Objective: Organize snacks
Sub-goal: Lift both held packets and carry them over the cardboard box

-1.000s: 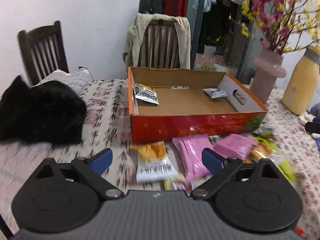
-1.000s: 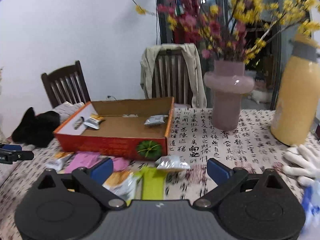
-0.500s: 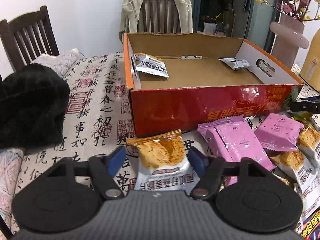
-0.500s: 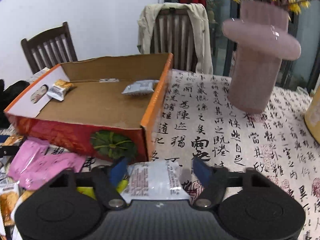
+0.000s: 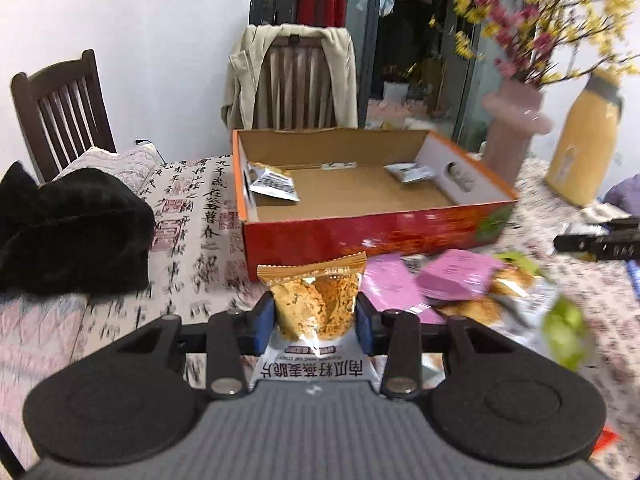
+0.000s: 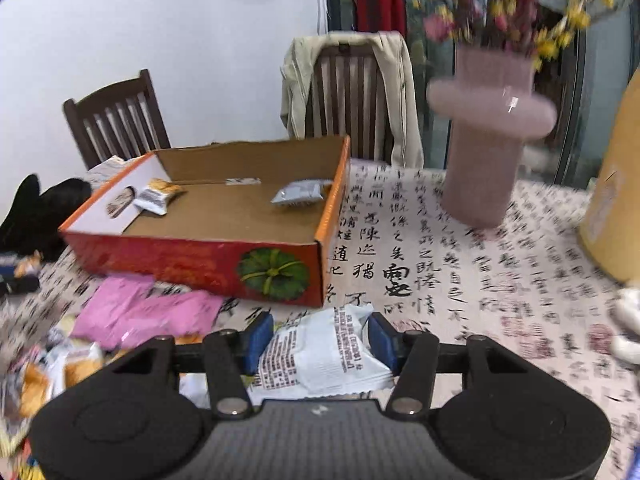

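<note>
My left gripper [image 5: 315, 320] is shut on an orange-and-white snack packet [image 5: 316, 304] and holds it up in front of the red cardboard box [image 5: 360, 236]. My right gripper [image 6: 320, 340] is shut on a white printed snack packet [image 6: 320, 356], just before the box's near right corner [image 6: 320, 276]. The open box holds two packets, one at its left wall [image 5: 274, 184] and a grey one toward the back right [image 5: 410, 172]. Pink packets [image 5: 456, 280] and other loose snacks lie on the tablecloth in front of the box; they also show in the right wrist view [image 6: 140, 312].
A pink vase with flowers [image 6: 486, 144] and a yellow bottle [image 5: 584, 148] stand right of the box. A black garment [image 5: 68, 236] lies at the left. Two wooden chairs [image 5: 60, 108] stand behind the table, one draped with a beige jacket [image 5: 292, 76].
Both grippers closed from open onto their packets over the last second and have lifted them off the table. The views have tilted up and pulled back a little.
</note>
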Available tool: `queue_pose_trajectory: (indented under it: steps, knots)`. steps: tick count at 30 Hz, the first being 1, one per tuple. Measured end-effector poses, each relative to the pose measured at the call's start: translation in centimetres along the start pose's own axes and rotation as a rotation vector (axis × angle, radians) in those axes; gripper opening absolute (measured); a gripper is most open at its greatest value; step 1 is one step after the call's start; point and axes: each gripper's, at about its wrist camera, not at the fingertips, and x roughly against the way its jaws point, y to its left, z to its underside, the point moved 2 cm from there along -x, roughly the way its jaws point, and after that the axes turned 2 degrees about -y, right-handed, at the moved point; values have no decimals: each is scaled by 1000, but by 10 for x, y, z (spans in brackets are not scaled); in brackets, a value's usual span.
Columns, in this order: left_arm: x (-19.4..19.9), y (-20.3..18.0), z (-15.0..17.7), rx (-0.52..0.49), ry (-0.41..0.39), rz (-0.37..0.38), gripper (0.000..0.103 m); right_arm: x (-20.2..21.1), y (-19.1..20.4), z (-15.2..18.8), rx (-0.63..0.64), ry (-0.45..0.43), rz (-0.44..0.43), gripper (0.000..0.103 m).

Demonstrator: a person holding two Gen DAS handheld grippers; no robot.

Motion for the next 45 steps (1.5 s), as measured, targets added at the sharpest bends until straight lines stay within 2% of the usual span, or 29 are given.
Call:
queue_pose_trajectory:
  steps: [11,14,18,21,25,29,32,39,45]
  knots:
    - [120,-33,54,55,-69,44,41,132,48,55,44,-100,-48,52]
    - [146,-40,70,58,-91,25,41,161,64,74,65,-123,-57,52]
    - [177,-46,95,49,-138,-52,41,191,89,104,138,-154,-38,52]
    - [195,-52,119,62,-146,-82,41,206,104,124,163,-149,-51,52]
    - [215,-54,150,116,-150,-77,41,226,124,151,148,-164,-76,52]
    - [227,-55,187,177,-113,-64,41,242,144,184,118,-195,-114,52]
    - [232,-58,204,185,-94,-67,41,246,160,208,125,-182,-123,52]
    - [240,-67,213,164,-104,-50,41,252,176,233,73,-169,-151,52]
    - [234,-68,209,160,-101,-42,41,249,171,233,54,-158,-133,52]
